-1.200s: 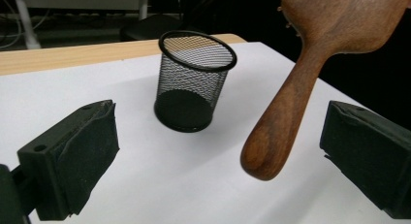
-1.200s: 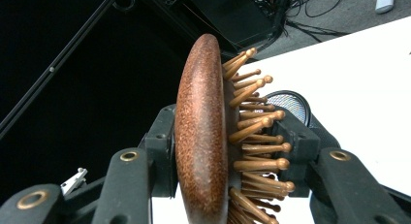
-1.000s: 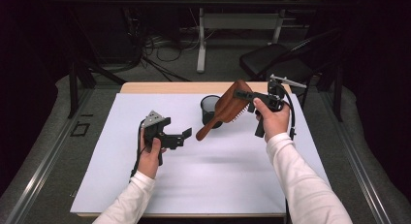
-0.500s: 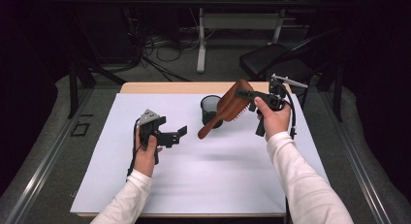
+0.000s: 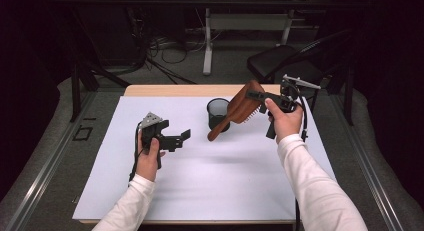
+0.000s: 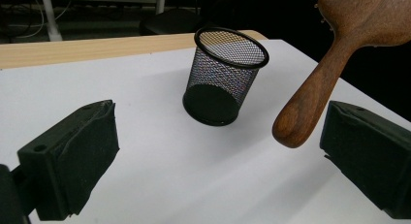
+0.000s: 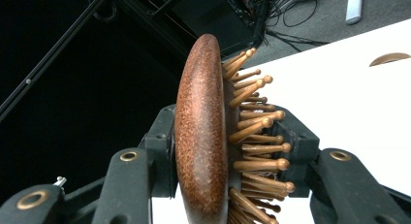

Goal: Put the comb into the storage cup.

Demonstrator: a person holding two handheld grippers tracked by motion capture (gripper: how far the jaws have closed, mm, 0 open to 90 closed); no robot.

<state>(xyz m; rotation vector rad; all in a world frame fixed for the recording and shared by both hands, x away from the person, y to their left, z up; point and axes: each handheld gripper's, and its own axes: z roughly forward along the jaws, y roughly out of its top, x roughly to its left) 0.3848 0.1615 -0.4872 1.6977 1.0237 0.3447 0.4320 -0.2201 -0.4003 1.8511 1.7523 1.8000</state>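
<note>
The dark brown wooden paddle hairbrush with wooden pins (image 5: 243, 105) hangs in the air above the far right part of the white table cover (image 5: 210, 186). Its long axis slants: the broad oval head is the high end, up and to the right, and the rounded handle tip points down and to the left, toward the near side of the black wire-mesh pen cup (image 5: 218, 112). In the high view the handle crosses in front of the cup's right side; whether they touch cannot be told there. In the left gripper view the handle end (image 6: 310, 100) hangs clear to the right of the cup (image 6: 223, 81), not touching it, above the cover.

The right gripper (image 5: 261, 97) grips the brush by its head. In the right gripper view its two black jaws are closed on the head (image 7: 203, 136), one against the smooth back, the other against the pin side, with the pins sticking out to the right.

The cup stands upright on the cover near the far edge, its mouth open upward.

The left gripper (image 5: 182, 137) is held low over the left middle of the cover, pointing right toward the cup. Its jaws stand wide apart with nothing between them.
</note>
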